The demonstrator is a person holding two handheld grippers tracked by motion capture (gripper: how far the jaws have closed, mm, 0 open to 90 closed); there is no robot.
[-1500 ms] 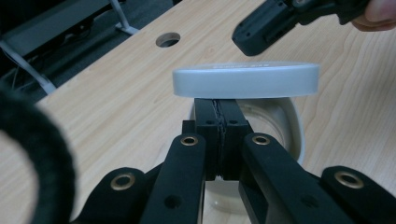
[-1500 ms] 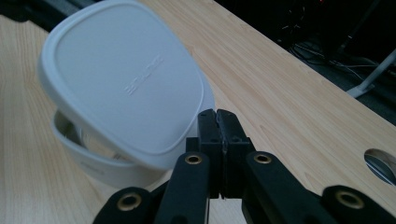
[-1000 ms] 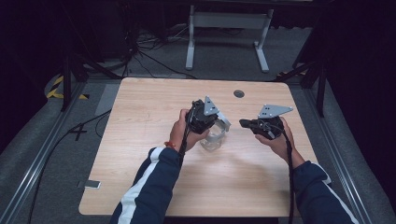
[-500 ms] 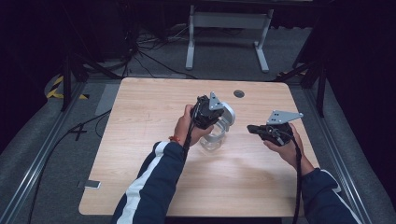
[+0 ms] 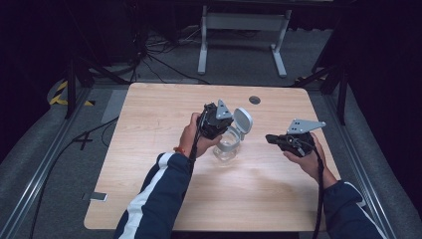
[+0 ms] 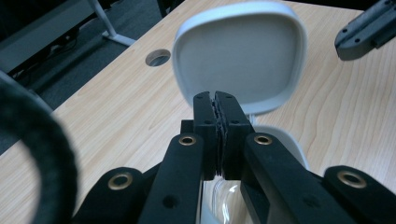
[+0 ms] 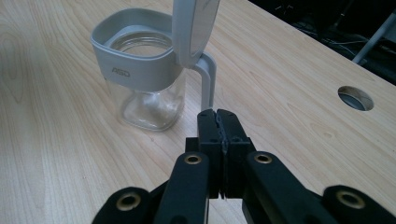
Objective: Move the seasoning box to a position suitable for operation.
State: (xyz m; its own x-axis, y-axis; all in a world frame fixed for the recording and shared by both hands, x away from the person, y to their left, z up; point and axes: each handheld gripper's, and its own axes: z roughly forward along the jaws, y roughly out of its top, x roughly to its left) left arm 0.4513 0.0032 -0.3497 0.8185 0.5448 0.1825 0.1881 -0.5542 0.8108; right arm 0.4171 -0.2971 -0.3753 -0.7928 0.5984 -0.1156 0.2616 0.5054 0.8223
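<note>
Stood near the middle of the wooden table (image 5: 149, 199): a clear glass jar (image 5: 226, 147) with a grey collar, its grey lid (image 5: 243, 119) swung up and open on the hinge. Hovered right over the jar, left claw (image 6: 218, 100) pressed tight together, gripping nothing. Held apart to the jar's right, right claw (image 7: 219, 116) likewise clamped together on nothing, pointed toward the hinge.
</note>
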